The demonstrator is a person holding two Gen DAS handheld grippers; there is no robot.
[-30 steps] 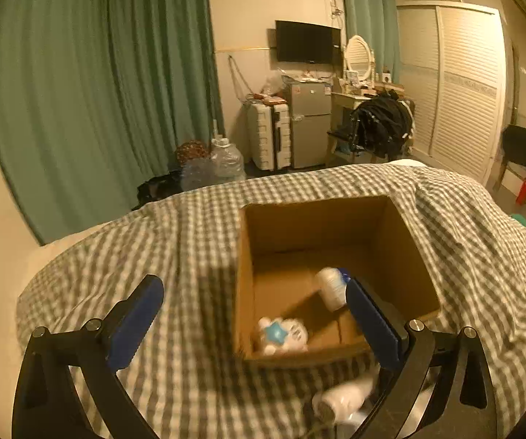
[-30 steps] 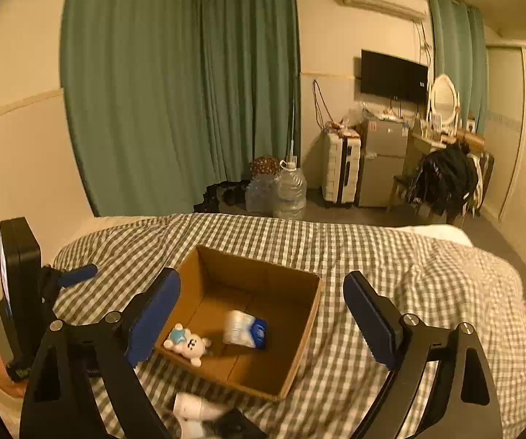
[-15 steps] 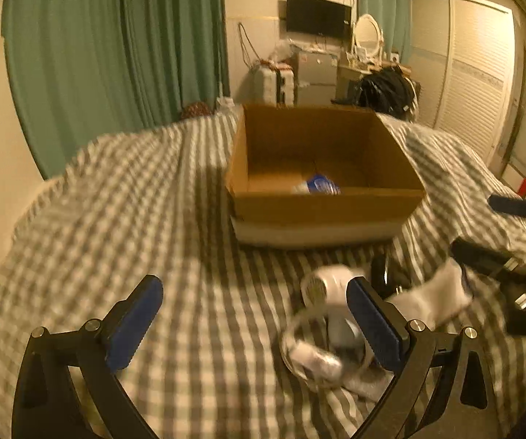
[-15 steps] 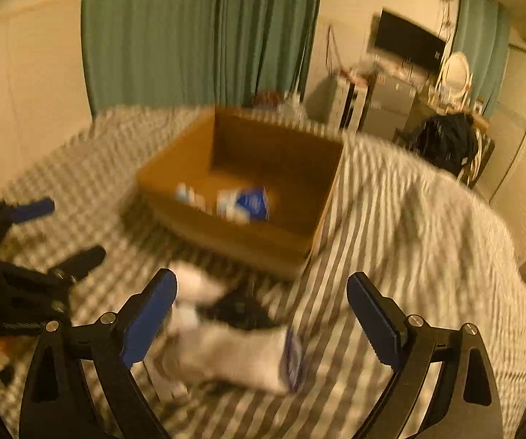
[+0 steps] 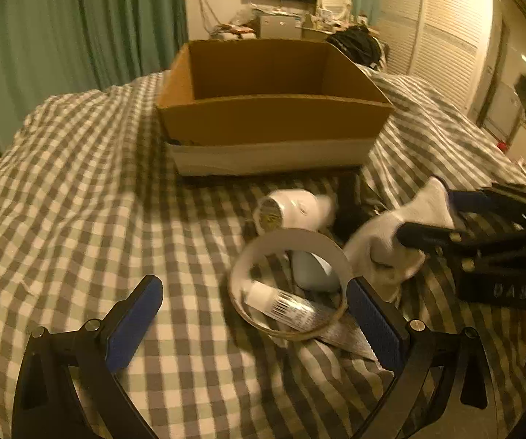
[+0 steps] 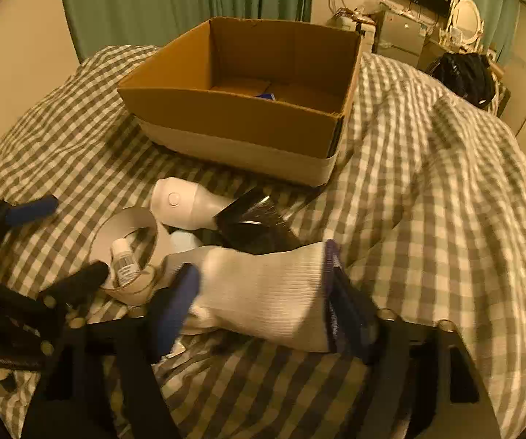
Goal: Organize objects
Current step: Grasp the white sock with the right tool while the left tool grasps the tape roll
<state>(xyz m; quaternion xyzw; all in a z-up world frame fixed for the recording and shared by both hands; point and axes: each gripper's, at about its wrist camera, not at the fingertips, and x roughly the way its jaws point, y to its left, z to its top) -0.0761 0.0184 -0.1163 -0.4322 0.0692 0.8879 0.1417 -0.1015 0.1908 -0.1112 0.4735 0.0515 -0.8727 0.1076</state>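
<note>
An open cardboard box (image 5: 273,124) (image 6: 241,117) stands on the checked bedspread. In front of it lies a pile: a white hair dryer (image 5: 292,208) (image 6: 186,203), a tape ring (image 5: 288,285) (image 6: 127,234) with a small white tube (image 5: 288,307) (image 6: 124,261) in it, a black item (image 6: 259,226), and a white sock (image 5: 398,241) (image 6: 266,289). My left gripper (image 5: 253,318) is open, low over the tape ring. My right gripper (image 6: 263,303) is open with its blue-padded fingers on either side of the sock; it also shows in the left wrist view (image 5: 456,216).
The checked bedspread (image 5: 80,201) covers the bed and bunches into folds on the right (image 6: 445,183). Green curtains, a TV, a small fridge, a chair with a black bag and white wardrobe doors stand behind the bed.
Both grippers have come down from above the box to the pile in front of it. The right gripper now straddles the sock; the left is over the tape ring.
</note>
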